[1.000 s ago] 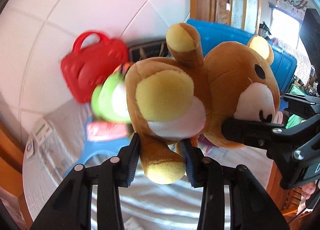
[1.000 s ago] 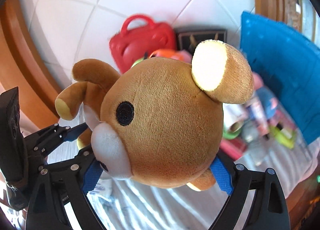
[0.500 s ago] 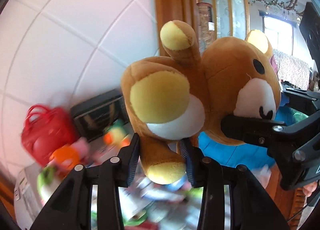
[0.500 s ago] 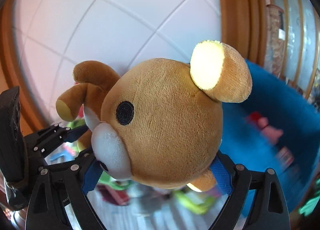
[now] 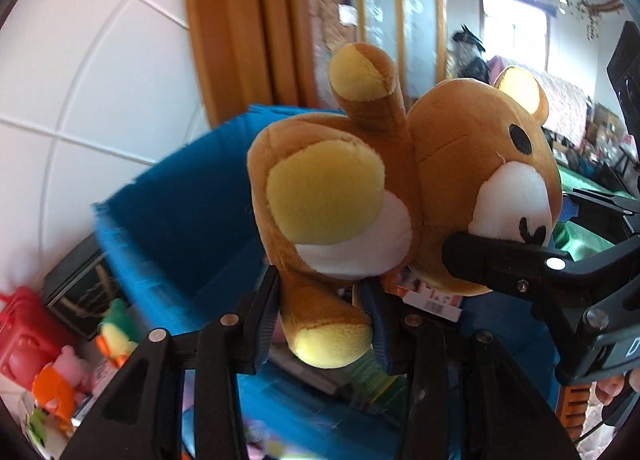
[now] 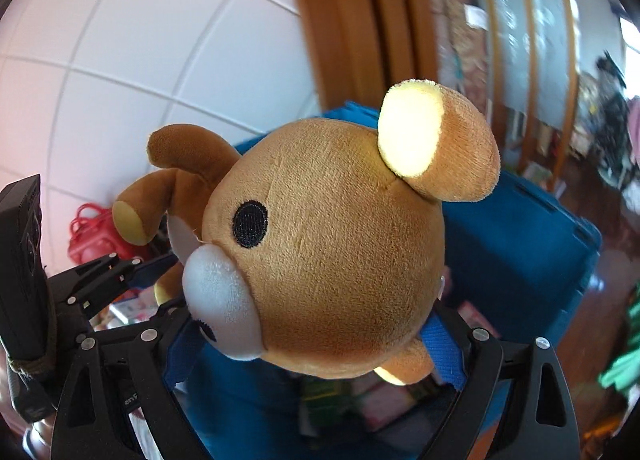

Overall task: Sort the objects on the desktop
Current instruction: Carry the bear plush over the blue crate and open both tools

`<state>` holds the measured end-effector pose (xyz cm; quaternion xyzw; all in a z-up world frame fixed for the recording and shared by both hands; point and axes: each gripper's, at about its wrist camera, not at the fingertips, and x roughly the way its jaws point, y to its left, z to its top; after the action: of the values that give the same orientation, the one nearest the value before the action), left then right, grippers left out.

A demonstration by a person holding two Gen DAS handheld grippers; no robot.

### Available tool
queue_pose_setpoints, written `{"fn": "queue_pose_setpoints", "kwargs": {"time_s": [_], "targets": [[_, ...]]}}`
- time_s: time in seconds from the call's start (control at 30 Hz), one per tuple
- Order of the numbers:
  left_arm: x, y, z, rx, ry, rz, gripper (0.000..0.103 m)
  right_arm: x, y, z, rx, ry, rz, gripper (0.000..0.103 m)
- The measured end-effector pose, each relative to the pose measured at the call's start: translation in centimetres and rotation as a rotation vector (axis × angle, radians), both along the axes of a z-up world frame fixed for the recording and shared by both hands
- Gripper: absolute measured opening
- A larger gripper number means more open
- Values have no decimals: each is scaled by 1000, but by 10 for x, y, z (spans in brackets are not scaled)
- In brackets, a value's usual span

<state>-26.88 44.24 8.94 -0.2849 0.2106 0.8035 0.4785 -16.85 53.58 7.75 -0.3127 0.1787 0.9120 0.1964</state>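
Observation:
A brown plush bear with yellow paws and a white muzzle hangs in the air between both grippers. My left gripper is shut on one of its legs. My right gripper is shut on its head and also shows at the right of the left wrist view. The bear is held above an open blue bin, which also shows in the right wrist view. Books and packets lie in the bin.
A red toy bag, a black box and small colourful toys lie at the left by the white tiled wall. A wooden door frame stands behind the bin.
Both grippers have swung right with the bear. The red bag and toys have slid to the left edge, and the blue bin now lies under the bear.

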Motion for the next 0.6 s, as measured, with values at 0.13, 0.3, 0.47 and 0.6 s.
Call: {"fn": "queue_pose_setpoints", "kwargs": {"time_s": [0.13,0.3,0.47,0.6], "targets": [[5,28,-14,-56,-18,-25,39,3,38,-15,-46,-27,-32,94],[13,47,-18,-89,-38,-34,39,6,60,-24,-73,-34,-59,97],[12,42,-21,-71,-29,-9,61,2,83,-22,-54,-36,-88,102],[23,23,-8,0,3,27,80,3,74,-16,-11,-14,-117,103]]}}
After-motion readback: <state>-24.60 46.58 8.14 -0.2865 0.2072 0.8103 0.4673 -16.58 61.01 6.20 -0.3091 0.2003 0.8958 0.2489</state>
